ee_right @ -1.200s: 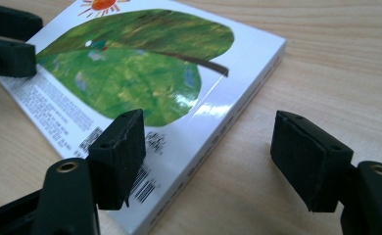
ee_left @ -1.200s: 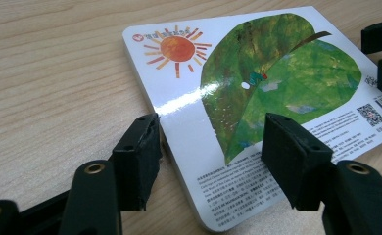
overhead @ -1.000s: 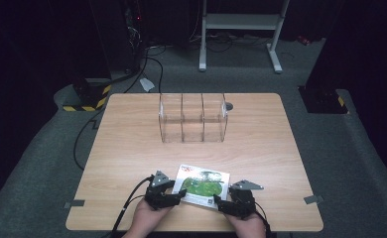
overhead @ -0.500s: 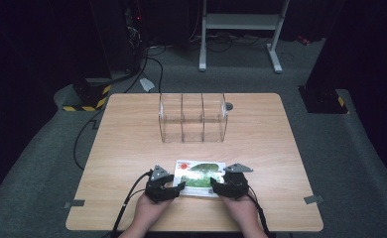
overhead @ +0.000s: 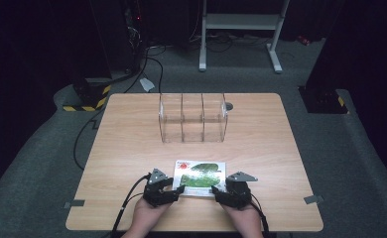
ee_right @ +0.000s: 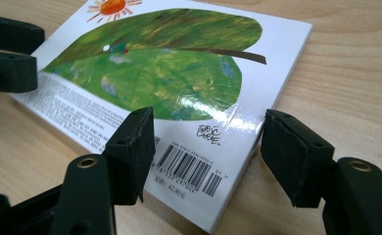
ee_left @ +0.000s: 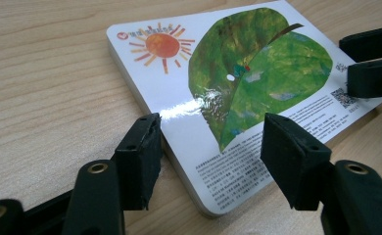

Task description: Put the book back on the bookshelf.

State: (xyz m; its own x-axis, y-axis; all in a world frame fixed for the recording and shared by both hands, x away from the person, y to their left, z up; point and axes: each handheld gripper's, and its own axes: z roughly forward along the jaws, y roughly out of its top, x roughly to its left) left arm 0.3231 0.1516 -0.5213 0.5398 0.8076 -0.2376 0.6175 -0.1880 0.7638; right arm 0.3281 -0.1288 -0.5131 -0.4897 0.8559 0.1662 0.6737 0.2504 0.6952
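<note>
Both sets of fingers stand partly apart and straddle near corners of the book (overhead: 201, 174), gripping nothing. In the left gripper view the left gripper (ee_left: 206, 156) spans the corner with fine print; in the right gripper view the right gripper (ee_right: 206, 156), whose jaws have just been closing, spans the barcode corner. The book lies flat at lower centre of the high view, back cover up: green leaf, orange sun, QR code, text too small to read. Beyond, mid-frame, the clear three-compartment organiser (overhead: 193, 118) stands on the table (overhead: 261, 148).
</note>
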